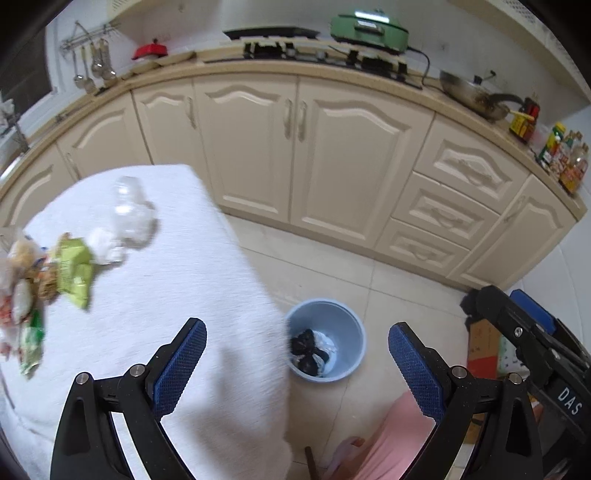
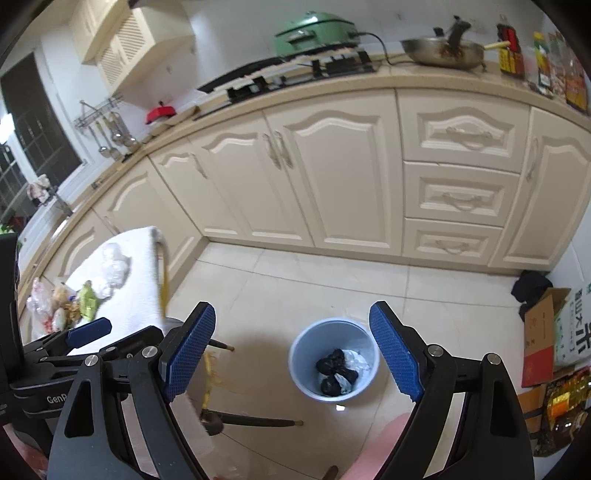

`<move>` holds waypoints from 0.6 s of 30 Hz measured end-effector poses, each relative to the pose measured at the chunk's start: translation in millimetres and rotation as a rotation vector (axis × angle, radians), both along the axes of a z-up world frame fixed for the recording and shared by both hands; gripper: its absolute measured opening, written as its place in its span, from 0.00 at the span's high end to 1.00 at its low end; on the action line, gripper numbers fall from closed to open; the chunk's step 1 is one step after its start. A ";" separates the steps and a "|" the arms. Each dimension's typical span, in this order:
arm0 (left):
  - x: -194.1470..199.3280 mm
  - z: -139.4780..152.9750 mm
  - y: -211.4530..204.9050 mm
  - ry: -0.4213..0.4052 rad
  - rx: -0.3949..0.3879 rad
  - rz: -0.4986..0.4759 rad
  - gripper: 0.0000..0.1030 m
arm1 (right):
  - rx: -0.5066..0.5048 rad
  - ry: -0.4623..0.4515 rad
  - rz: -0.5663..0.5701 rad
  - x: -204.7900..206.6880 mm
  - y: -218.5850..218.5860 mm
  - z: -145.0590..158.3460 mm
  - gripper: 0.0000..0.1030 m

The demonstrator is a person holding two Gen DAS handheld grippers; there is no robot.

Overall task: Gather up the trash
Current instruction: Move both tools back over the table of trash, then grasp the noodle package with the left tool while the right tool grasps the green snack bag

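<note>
A light blue trash bin (image 1: 345, 363) (image 2: 303, 365) stands on the tiled floor beside the table, holding black bags and white paper. My left gripper (image 1: 297, 363) is open and empty, hovering over the table's right edge and the bin. My right gripper (image 2: 291, 347) is open and empty above the floor, the bin between its fingers in view. Trash lies on the white-clothed table (image 1: 177, 295) (image 2: 136, 258): a clear plastic bottle (image 1: 127, 203), crumpled white tissue (image 1: 107, 245) (image 2: 114, 266), a green snack wrapper (image 1: 75, 271) (image 2: 88, 298), and more wrappers (image 1: 22, 295) at the left edge.
Cream kitchen cabinets (image 1: 295, 155) run along the back under a counter with a stove, a green appliance (image 1: 369, 27) and a wok (image 1: 472, 96). Cardboard boxes (image 2: 543, 332) and bags sit at the right on the floor. A person's pink-clad leg (image 1: 388, 443) is below.
</note>
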State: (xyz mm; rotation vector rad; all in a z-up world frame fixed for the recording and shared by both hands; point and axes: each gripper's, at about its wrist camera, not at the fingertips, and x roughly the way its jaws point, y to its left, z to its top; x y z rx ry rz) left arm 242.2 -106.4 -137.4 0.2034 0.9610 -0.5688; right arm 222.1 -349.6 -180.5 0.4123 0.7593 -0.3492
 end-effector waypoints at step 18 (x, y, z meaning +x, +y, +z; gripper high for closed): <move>-14.9 21.9 182.6 -0.039 0.001 0.370 0.01 | 0.012 -0.007 0.358 84.3 151.7 -1.0 0.14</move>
